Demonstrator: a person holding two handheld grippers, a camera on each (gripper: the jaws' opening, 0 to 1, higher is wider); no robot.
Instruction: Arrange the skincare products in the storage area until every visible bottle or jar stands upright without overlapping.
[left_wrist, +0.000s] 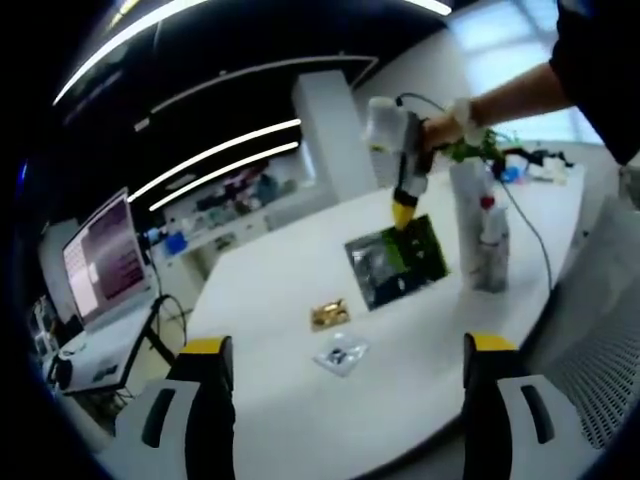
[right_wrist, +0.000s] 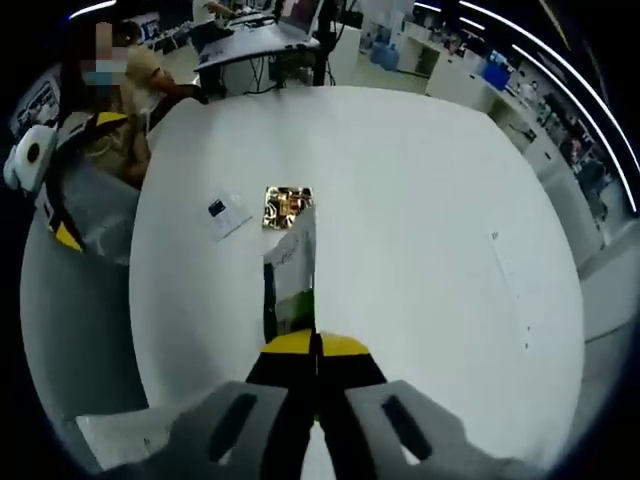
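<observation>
Right gripper (right_wrist: 316, 345) clamps a green pouch (left_wrist: 398, 262) mid-table (right_wrist: 420, 220); left gripper (left_wrist: 340, 352) hangs released past the edge; bottles (left_wrist: 482, 232) stand near the rim.

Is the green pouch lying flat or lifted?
Lifted at one edge: the right gripper has its fingers shut on the pouch, whose far end rests on the table.

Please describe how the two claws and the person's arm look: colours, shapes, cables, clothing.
Each claw has two grey-white plastic jaws over black bodies, tipped with yellow pads. The right claw carries a white housing with a thin dark cable. The hand wears a white glove, and a dark sleeve covers the upper arm.
</observation>
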